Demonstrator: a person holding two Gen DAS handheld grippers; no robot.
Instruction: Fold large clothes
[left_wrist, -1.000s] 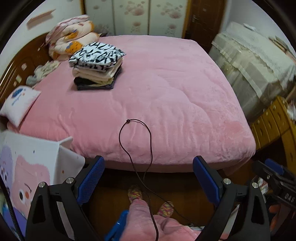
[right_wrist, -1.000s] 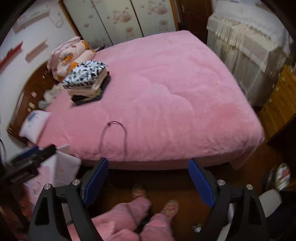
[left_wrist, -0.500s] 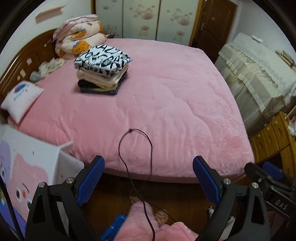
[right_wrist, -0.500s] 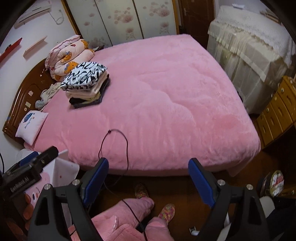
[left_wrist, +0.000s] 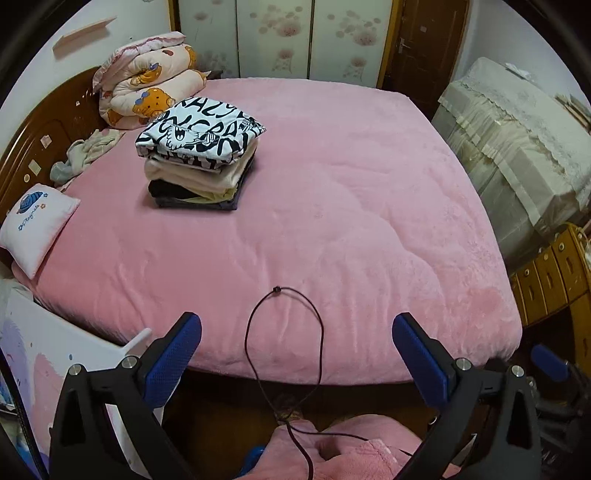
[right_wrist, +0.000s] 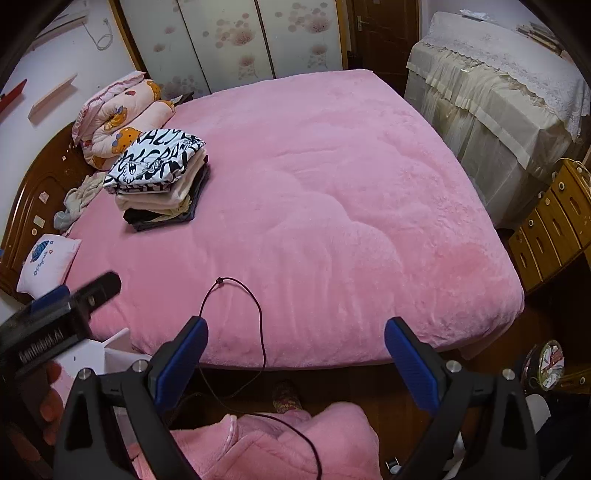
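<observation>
Far left, headboard side of the bed (left_wrist: 369, 206): small white pillow (left_wrist: 35, 225), a crumpled pale garment (left_wrist: 86, 153) loose against the headboard, rolled cartoon quilt (left_wrist: 147, 96) behind it. Just right of these, the stack of folded clothes (left_wrist: 199, 162), black-and-white lettered piece on top, sits squared near the head end; probably parked there to keep the wide middle of the pink cover free as a folding surface. No unfolded large garment lies on that open area. Centre foreground: thin black cord (left_wrist: 284, 332) loops onto the near bed edge, trailing from the person's pink-clad lap. Left gripper (left_wrist: 297, 350) hangs over the near edge, jaws spread wide, having just been opening, nothing between them. Right gripper (right_wrist: 293, 354) likewise wide and empty, also just been opening. Both angled down, apparently between garments. Far right: lace-draped furniture (left_wrist: 517, 147), wooden drawers (left_wrist: 550, 269).
</observation>
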